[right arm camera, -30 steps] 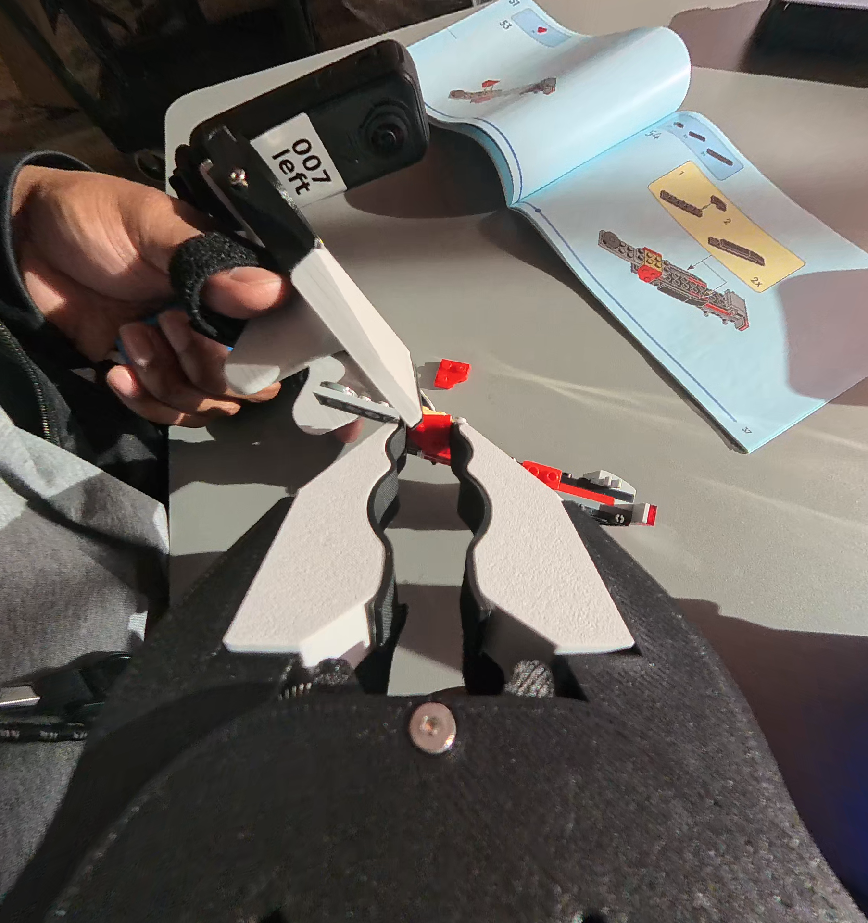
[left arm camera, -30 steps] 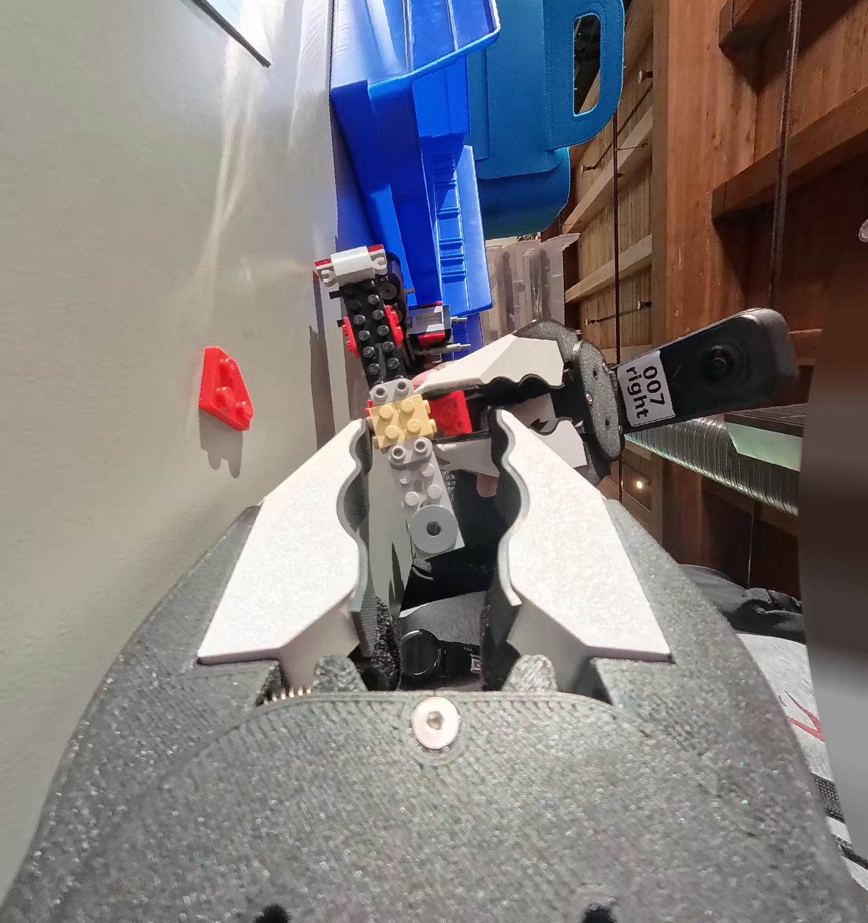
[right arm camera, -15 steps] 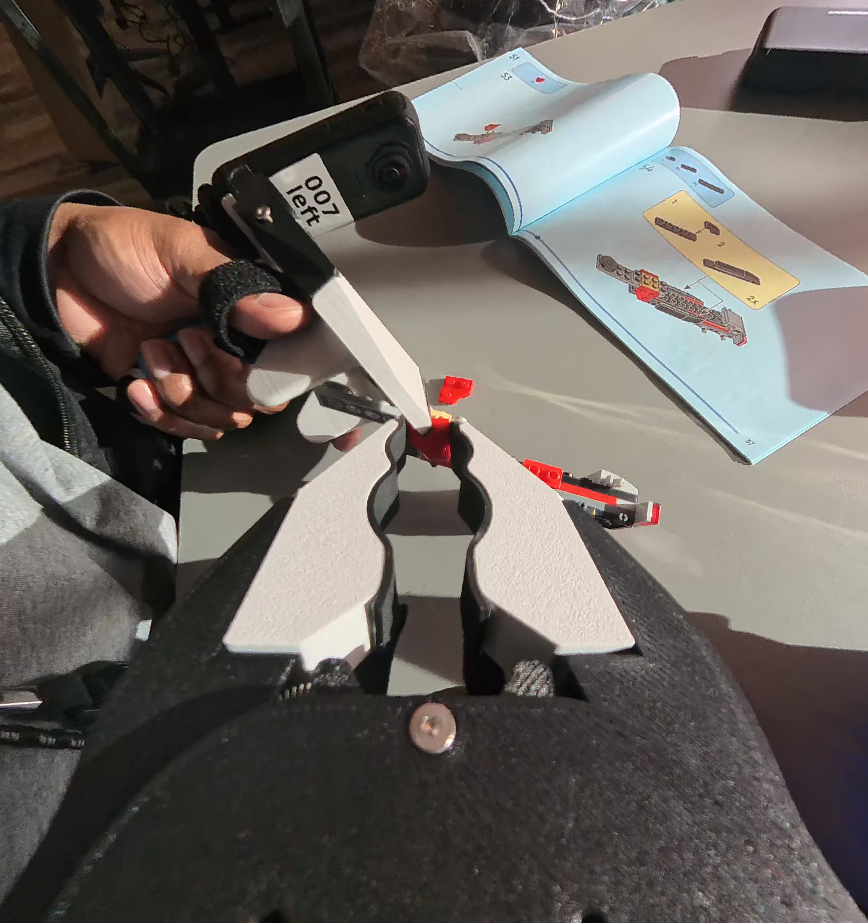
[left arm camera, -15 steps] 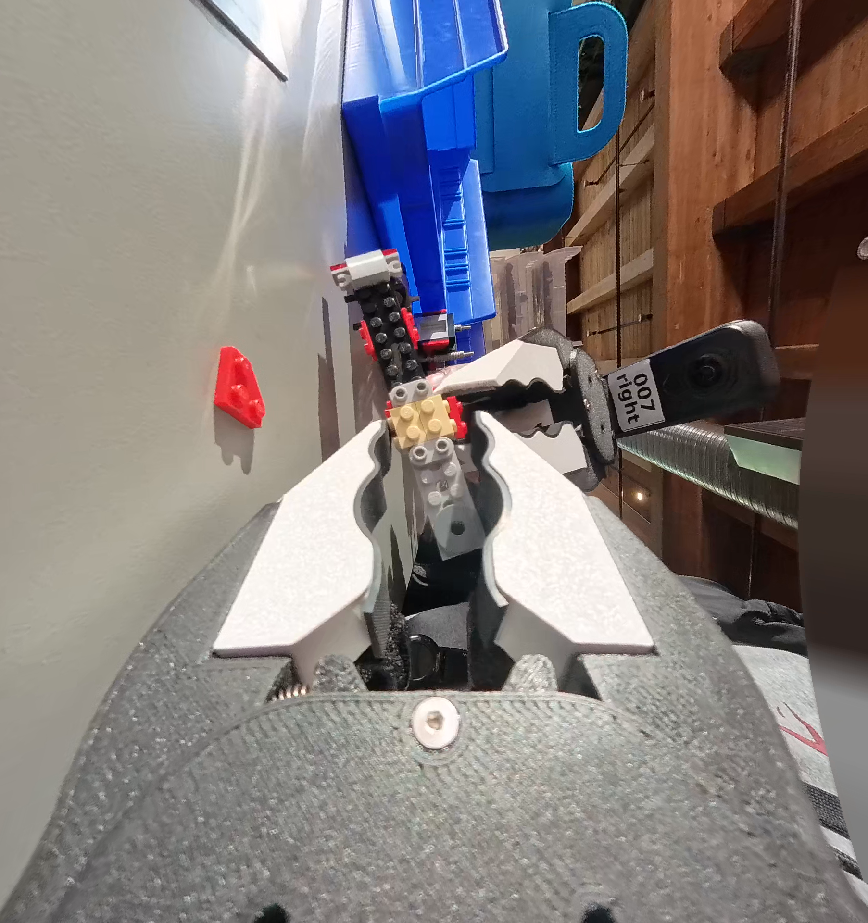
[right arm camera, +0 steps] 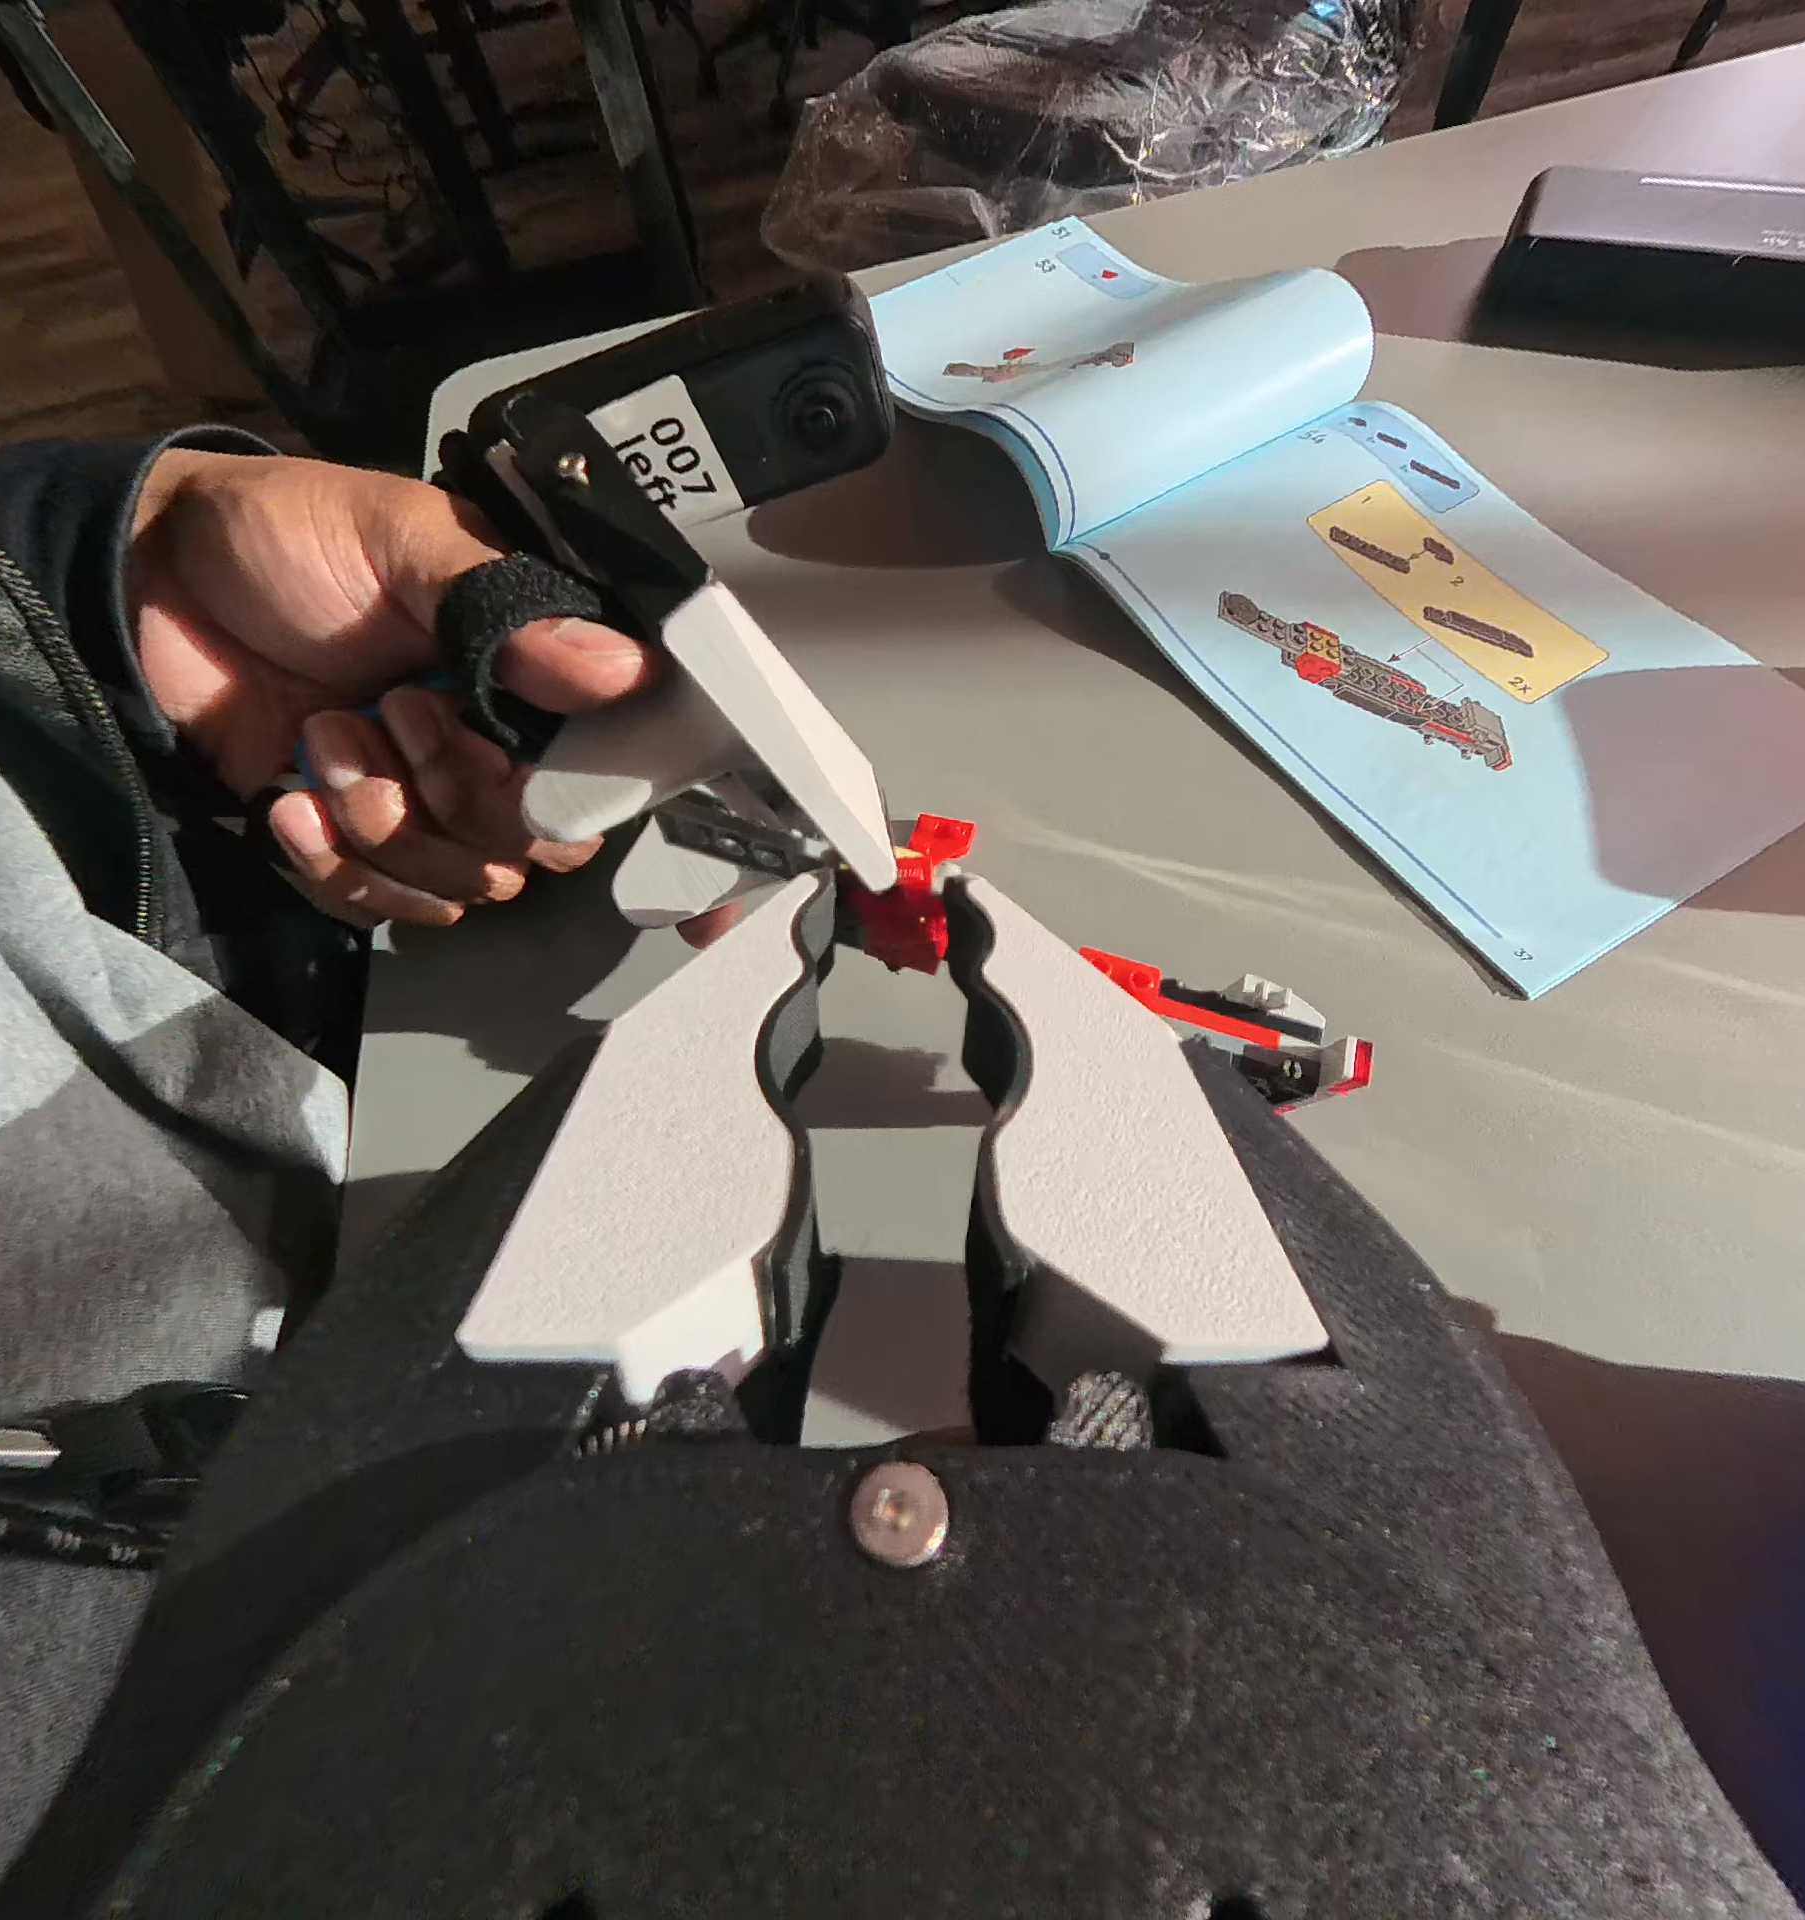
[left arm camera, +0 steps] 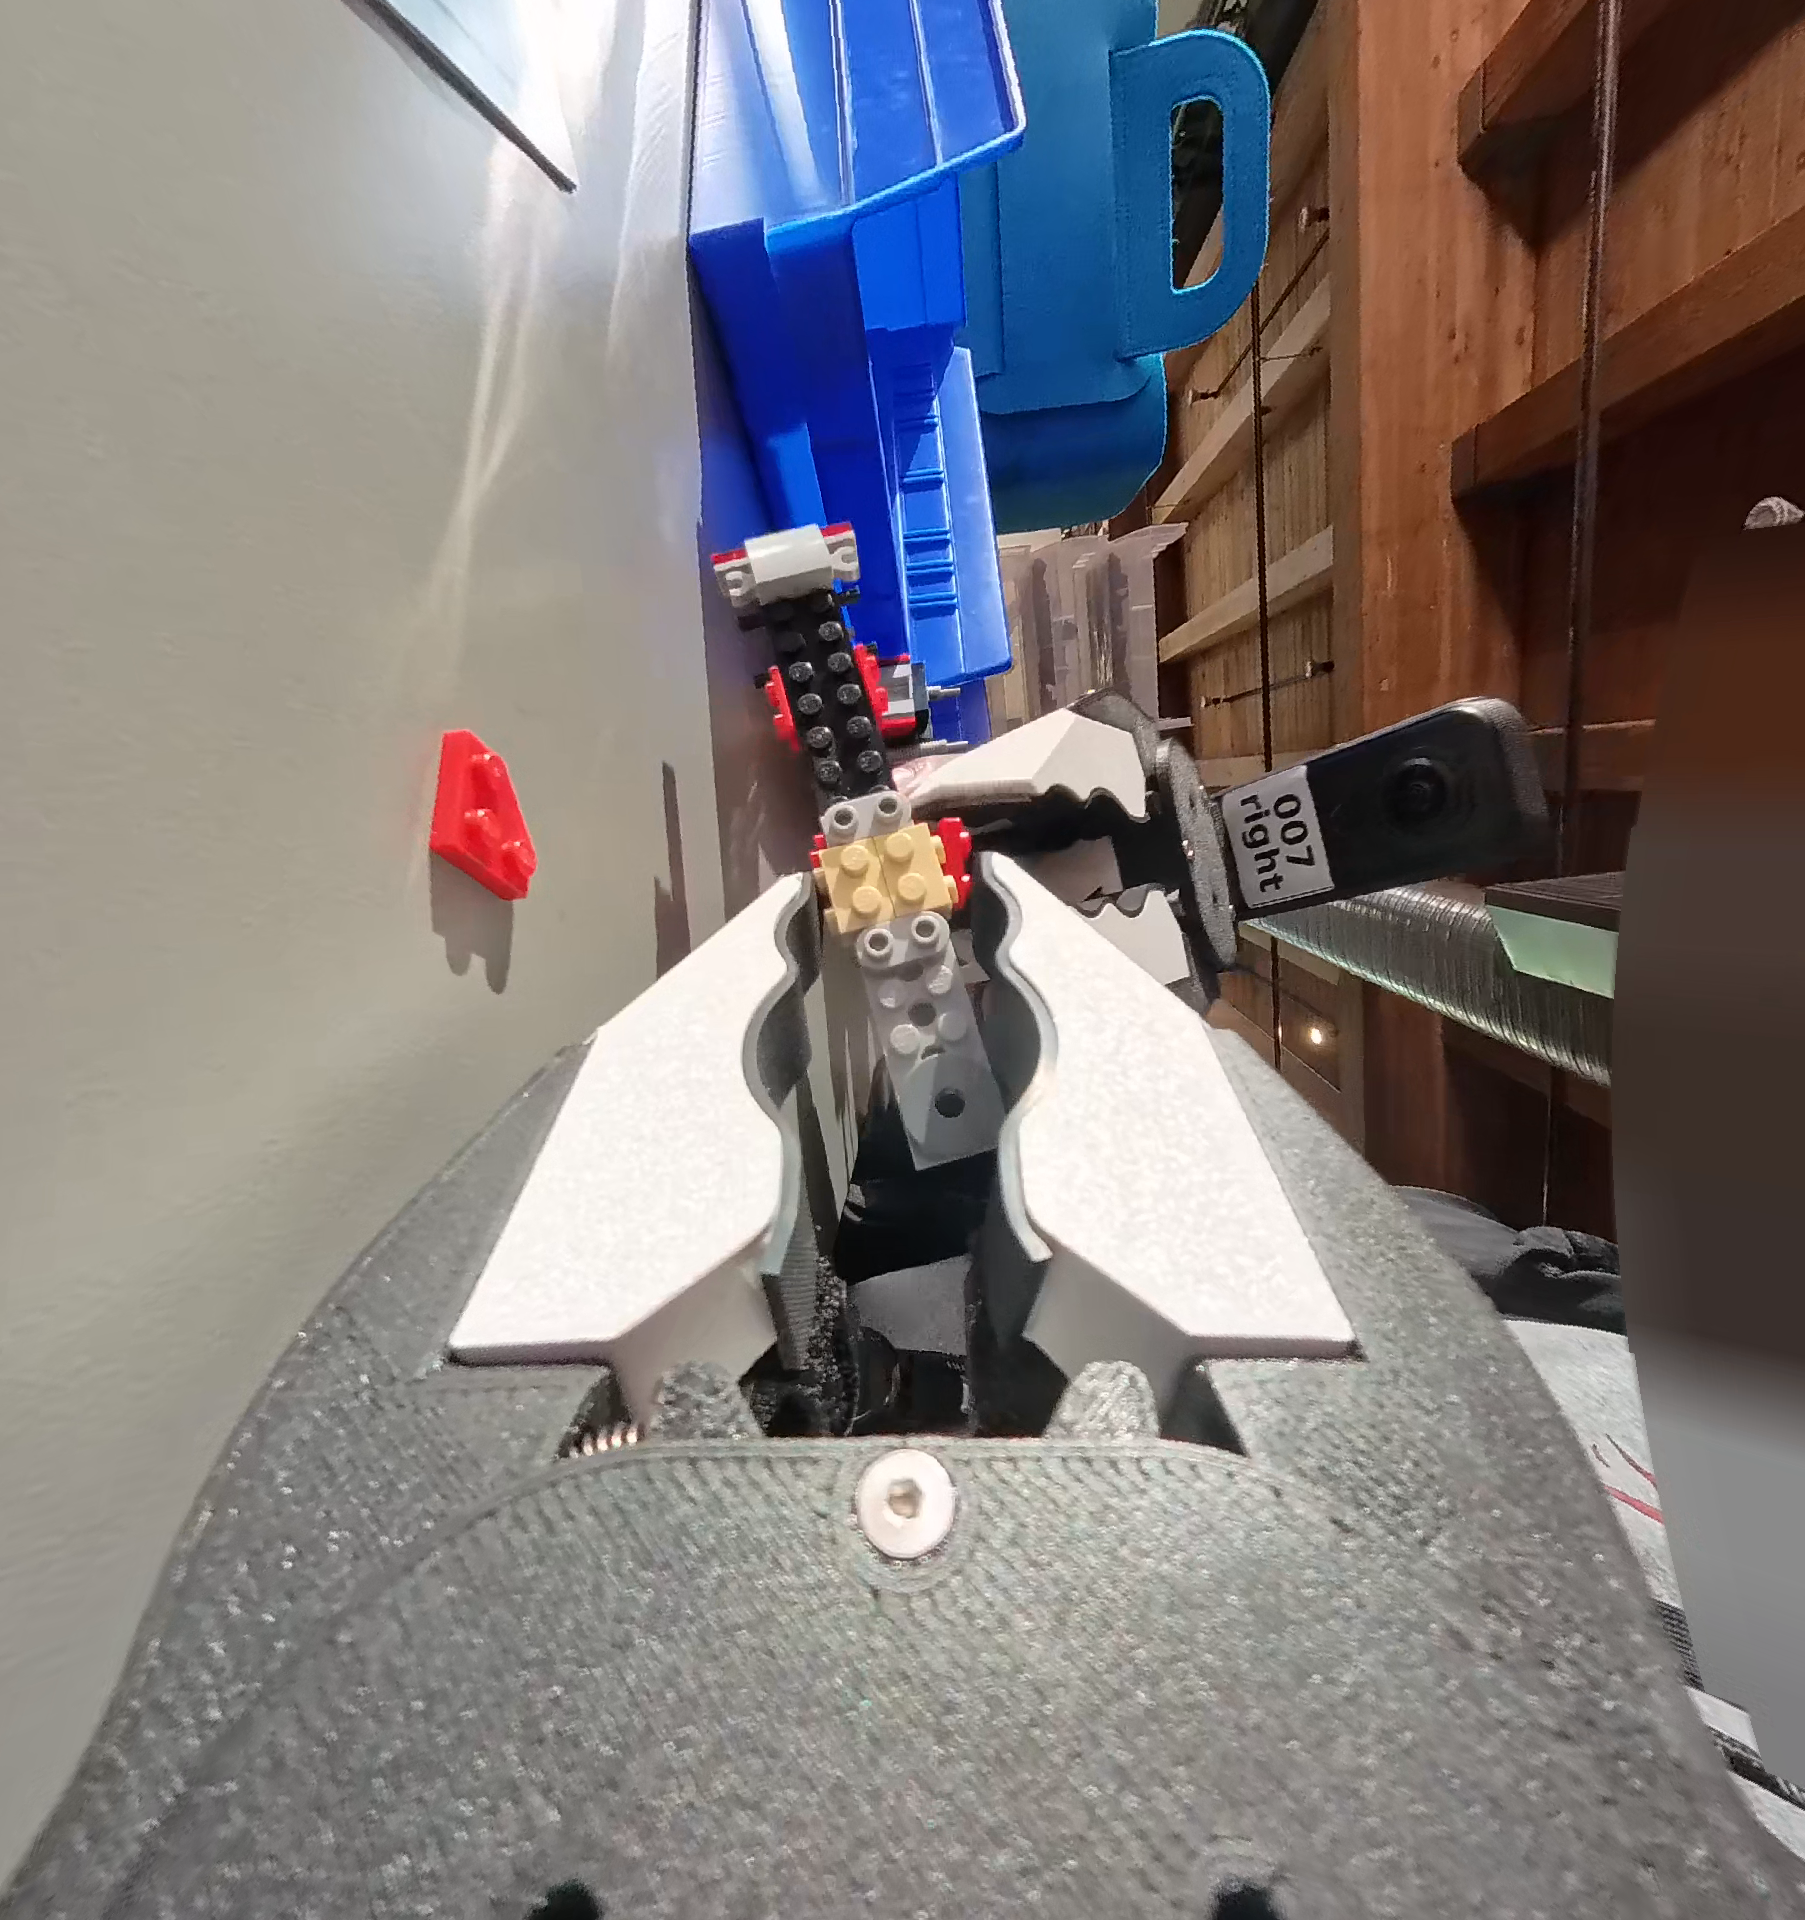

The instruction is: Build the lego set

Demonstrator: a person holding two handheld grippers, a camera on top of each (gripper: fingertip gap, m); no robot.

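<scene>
**Desk:** What has changed since a second ago?

**Photographer:** The left gripper (left arm camera: 893, 883) has narrowed. Its fingers stood wide of the lego model (left arm camera: 882, 883) then; now the tips press either side of the tan and red section, the grey tail plate lying between the fingers. The loose red wedge plate (left arm camera: 482, 816) still lies on the grey table (left arm camera: 202, 623), apart from the model. In the right wrist view the instruction booklet (right arm camera: 1397, 644) sits lower and nearer in the picture than it did.

**Desk:** And the right gripper?

**Photographer:** The right gripper (right arm camera: 893, 904) is as it was, nearly closed, fingertips pinching the red bricks at the model's side. Both tools meet on that same middle section, tips almost touching.

**Desk:** How are the hands placed?

**Photographer:** The left hand (right arm camera: 358, 665) wraps its handle, one finger through a black strap, and that tool slants down from the left onto the model. The left camera is rolled on its side, so the table stands like a wall at left. The right hand is out of view.

**Desk:** Where is the model?

**Photographer:** Held between the two grippers just above the table near its front edge, its black, grey-capped far end pointing toward the blue bins (left arm camera: 877, 312). A smaller red, grey and black sub-assembly (right arm camera: 1251, 1029) lies on the table just right of the right gripper, with the open booklet beyond it.
</scene>
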